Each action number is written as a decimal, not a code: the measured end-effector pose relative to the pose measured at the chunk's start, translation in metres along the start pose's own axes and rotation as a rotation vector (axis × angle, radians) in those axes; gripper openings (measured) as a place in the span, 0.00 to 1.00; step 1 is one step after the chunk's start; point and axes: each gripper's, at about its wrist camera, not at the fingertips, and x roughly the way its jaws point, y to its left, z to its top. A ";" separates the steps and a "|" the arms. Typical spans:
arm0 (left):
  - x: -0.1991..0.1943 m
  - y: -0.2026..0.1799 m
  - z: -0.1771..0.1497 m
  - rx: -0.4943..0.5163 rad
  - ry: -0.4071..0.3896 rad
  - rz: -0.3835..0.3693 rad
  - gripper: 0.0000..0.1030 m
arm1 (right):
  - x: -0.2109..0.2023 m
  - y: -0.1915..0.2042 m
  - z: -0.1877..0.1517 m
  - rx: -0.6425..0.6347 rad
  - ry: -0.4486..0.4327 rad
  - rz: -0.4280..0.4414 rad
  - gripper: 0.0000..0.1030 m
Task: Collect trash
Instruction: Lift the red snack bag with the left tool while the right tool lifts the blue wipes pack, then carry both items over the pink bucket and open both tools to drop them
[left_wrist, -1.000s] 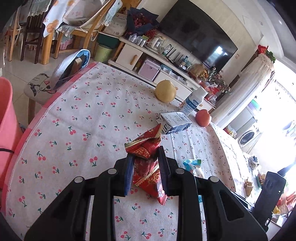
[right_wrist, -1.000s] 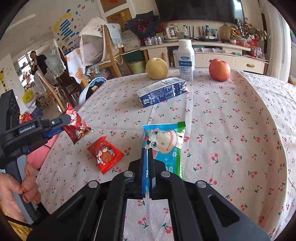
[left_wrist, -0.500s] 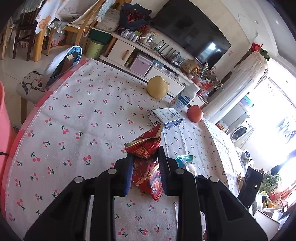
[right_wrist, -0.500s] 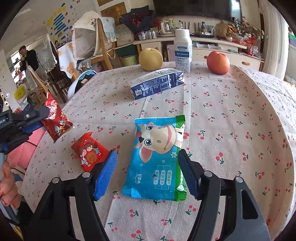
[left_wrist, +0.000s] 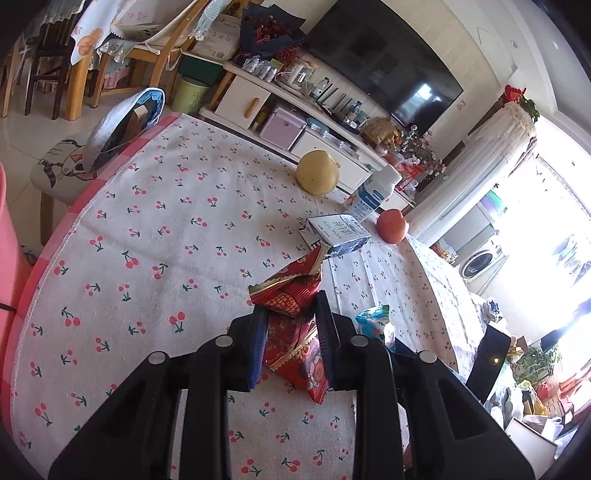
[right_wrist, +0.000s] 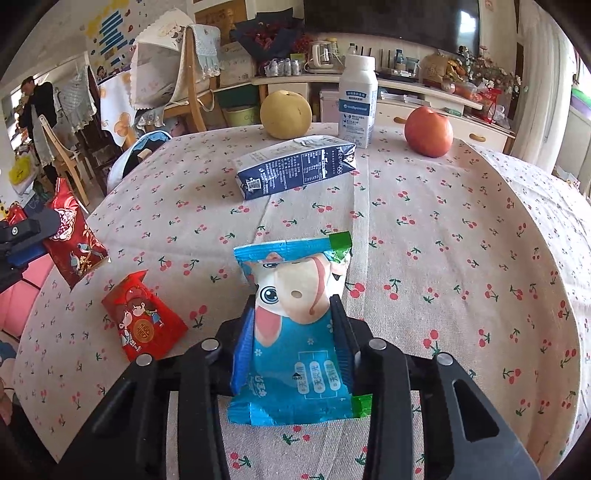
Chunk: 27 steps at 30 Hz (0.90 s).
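Right hand-held gripper (right_wrist: 293, 325), jaws just closing, pinches blue wrapper (right_wrist: 295, 332) near bench front edge; thin film may slip. Left hand-held gripper (left_wrist: 290, 325) clamps red wrapper (left_wrist: 291, 317); could snag.

Both grippers are chunky matte black plastic with round silver screw heads along the arms. The left gripper (left_wrist: 290, 321) and right gripper (right_wrist: 293, 317) each have ribbed blue finger pads (right_wrist: 242, 341).
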 end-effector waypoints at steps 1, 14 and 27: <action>-0.002 0.001 0.001 -0.003 -0.004 -0.002 0.26 | -0.001 0.000 0.001 0.008 -0.001 0.009 0.37; -0.042 0.021 0.013 -0.069 -0.131 0.060 0.26 | -0.034 0.038 0.022 0.026 -0.056 0.170 0.36; -0.131 0.076 0.030 -0.214 -0.419 0.313 0.26 | -0.040 0.164 0.069 -0.033 -0.040 0.501 0.36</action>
